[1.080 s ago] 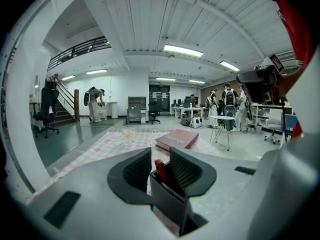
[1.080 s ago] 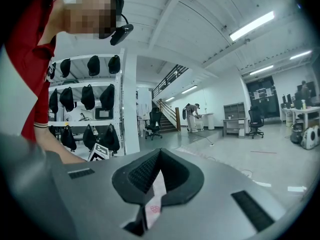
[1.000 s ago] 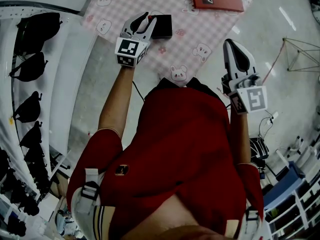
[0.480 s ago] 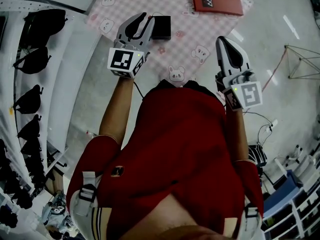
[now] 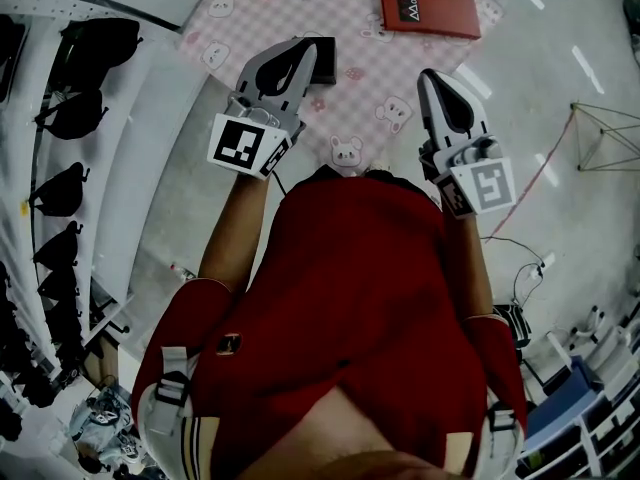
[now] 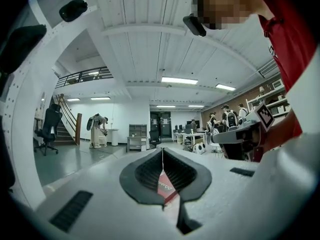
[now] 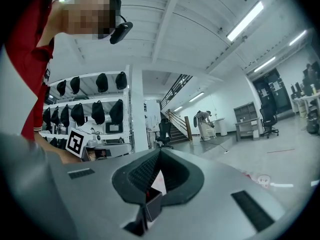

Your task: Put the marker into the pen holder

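Pink checked cloth with bear prints [image 5: 385, 63] fills the upper centre, with a flat red book [image 5: 428, 5] at its upper right. Your left gripper [image 5: 303, 46] and right gripper [image 5: 428, 74] are raised in front of it, each with jaws pressed together on nothing. The black square pen holder [image 5: 327, 60] peeks from behind the left gripper. The marker cannot be made out.

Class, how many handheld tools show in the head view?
2. The left tool is over the pink checked cloth, beside the black pen holder; the right tool is over the cloth's right edge. None seems hidden.
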`<state>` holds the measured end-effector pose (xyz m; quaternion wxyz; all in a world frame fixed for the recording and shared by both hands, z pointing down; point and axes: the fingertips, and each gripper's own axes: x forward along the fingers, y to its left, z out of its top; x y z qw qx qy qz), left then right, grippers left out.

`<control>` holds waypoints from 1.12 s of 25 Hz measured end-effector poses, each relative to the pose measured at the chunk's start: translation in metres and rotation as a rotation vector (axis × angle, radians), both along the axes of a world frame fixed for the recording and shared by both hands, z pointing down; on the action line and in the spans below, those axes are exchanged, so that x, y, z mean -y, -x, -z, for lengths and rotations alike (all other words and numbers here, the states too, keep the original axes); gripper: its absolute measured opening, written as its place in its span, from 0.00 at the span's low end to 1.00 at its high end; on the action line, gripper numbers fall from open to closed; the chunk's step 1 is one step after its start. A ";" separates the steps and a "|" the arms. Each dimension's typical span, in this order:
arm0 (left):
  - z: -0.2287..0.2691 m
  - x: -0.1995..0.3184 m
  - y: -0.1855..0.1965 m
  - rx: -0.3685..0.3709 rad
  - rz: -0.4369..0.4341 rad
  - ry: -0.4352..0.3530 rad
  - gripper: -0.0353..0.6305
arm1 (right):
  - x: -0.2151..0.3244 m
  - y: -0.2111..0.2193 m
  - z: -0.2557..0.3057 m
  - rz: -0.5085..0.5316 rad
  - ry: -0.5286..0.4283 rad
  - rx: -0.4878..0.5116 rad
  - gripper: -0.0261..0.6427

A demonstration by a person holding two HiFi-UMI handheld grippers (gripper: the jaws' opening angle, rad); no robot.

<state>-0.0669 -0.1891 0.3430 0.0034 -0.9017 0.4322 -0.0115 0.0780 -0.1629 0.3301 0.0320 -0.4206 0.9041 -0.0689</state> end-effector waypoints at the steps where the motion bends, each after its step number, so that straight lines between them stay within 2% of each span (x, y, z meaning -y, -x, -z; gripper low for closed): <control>1: 0.003 -0.002 -0.002 0.000 -0.002 -0.004 0.07 | 0.000 0.000 0.001 0.005 -0.003 0.002 0.04; 12: 0.022 -0.018 -0.022 -0.018 -0.019 -0.019 0.06 | -0.004 0.007 0.011 0.067 -0.037 0.014 0.04; 28: 0.024 -0.021 -0.018 -0.017 0.031 -0.022 0.06 | -0.008 0.012 0.010 0.131 -0.051 0.002 0.04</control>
